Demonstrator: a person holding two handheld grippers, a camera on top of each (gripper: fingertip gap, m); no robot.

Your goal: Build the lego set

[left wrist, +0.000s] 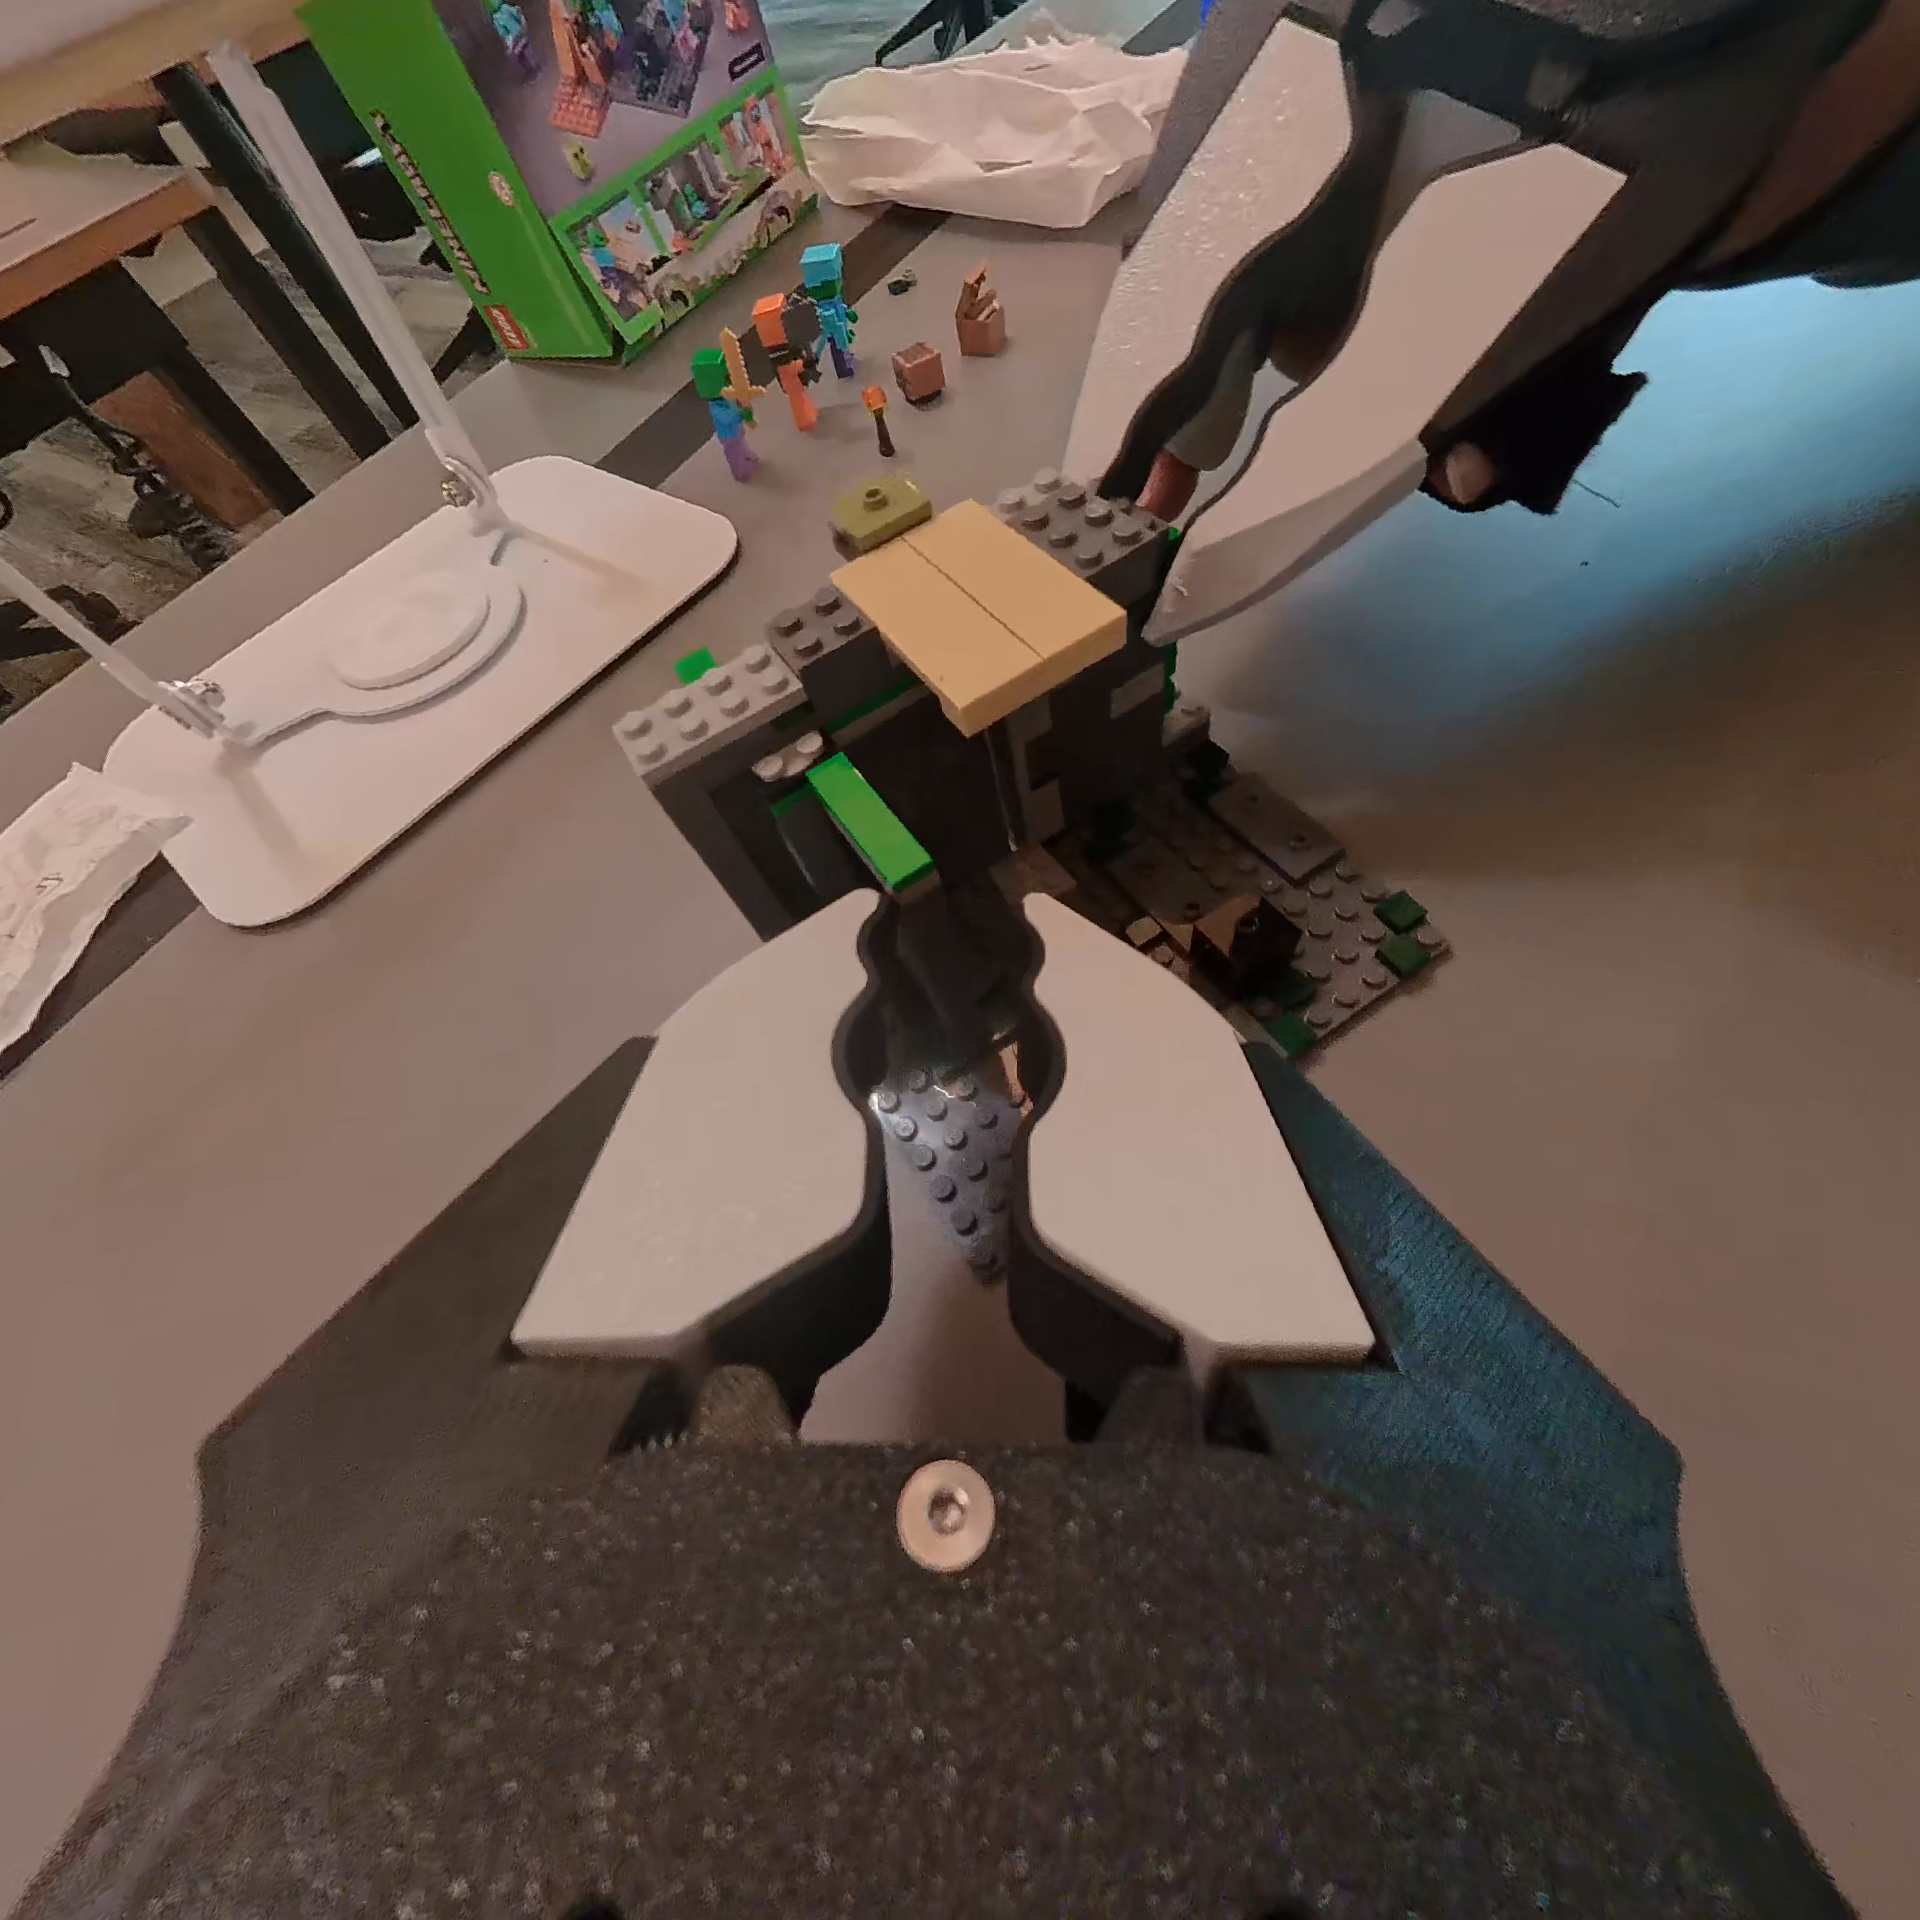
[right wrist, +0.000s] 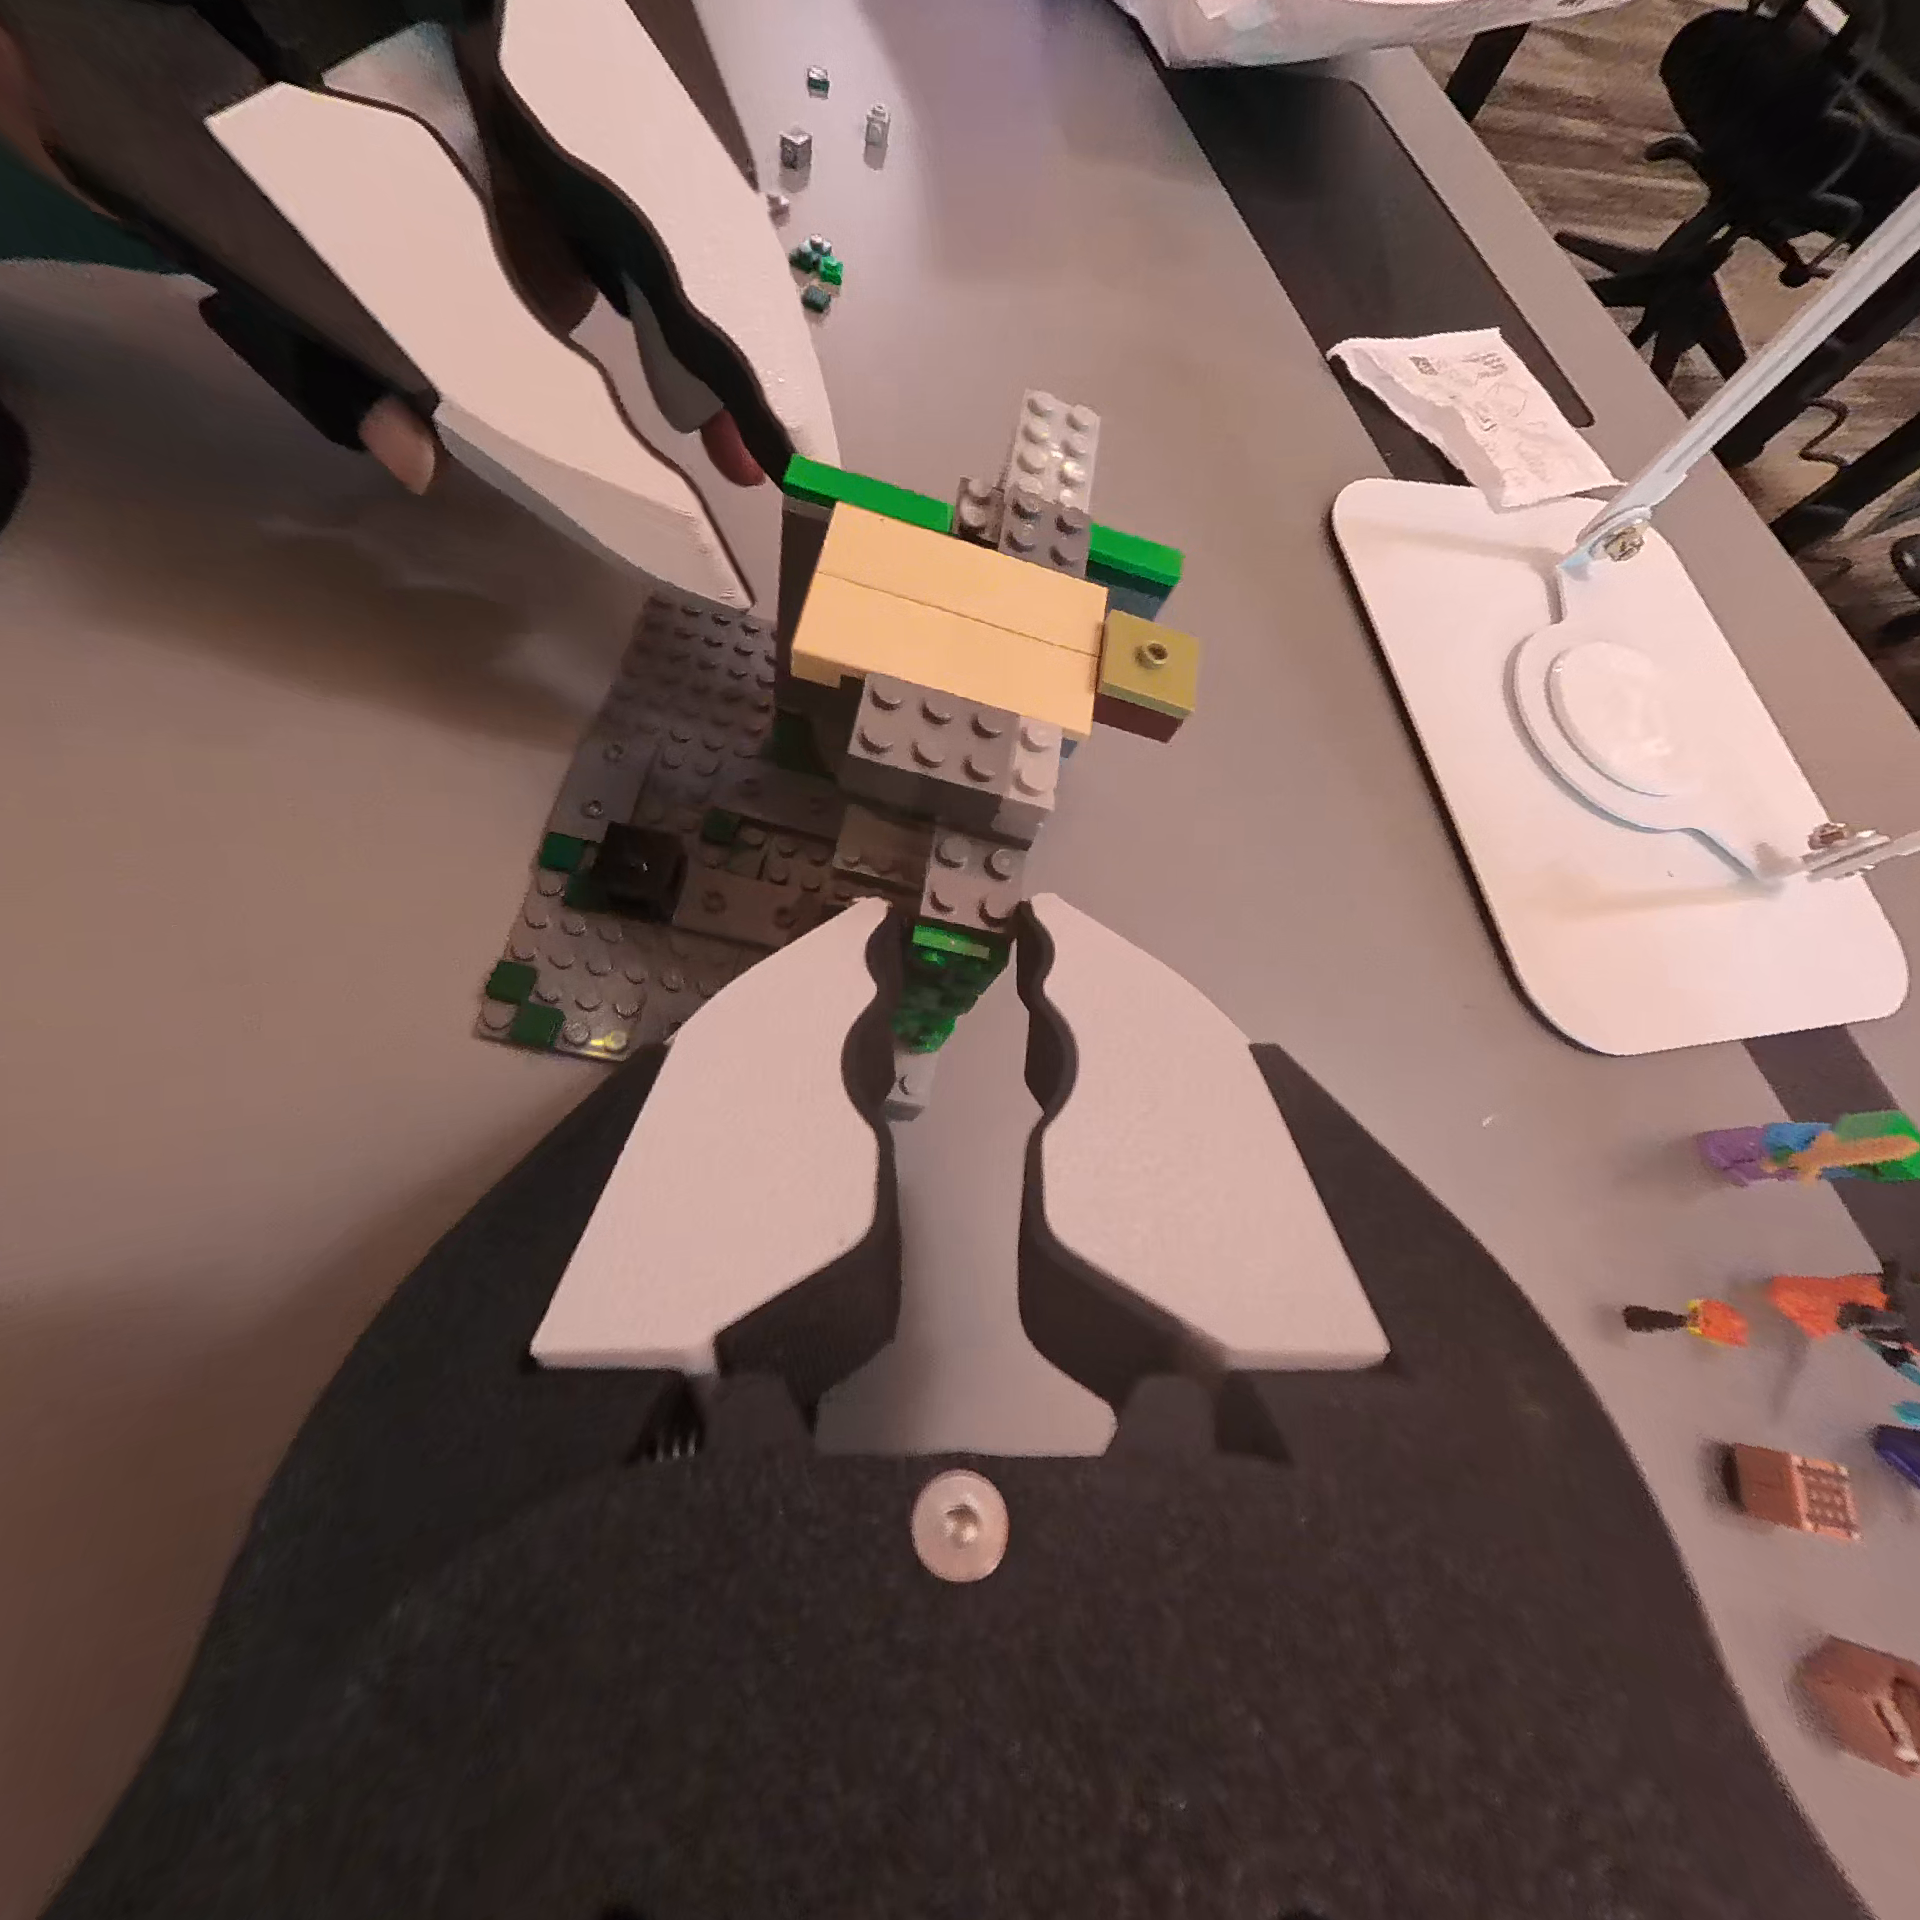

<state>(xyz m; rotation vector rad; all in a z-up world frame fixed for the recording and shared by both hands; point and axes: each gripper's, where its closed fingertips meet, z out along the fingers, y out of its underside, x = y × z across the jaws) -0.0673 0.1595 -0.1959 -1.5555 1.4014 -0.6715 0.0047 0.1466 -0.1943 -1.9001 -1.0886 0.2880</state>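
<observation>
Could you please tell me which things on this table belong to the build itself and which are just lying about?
Job in hand:
- grey and green brick tower with tan tiled roof
- left gripper
- right gripper
- blocky colourful minifigures

Lying about:
- green cardboard box
- white flat stand base
- crumpled white bag

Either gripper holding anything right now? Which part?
No loose brick in either. Left gripper tips sit at the lego build's green plate; right gripper tips straddle its low green stack. Whether either clamps cannot be told.
</observation>
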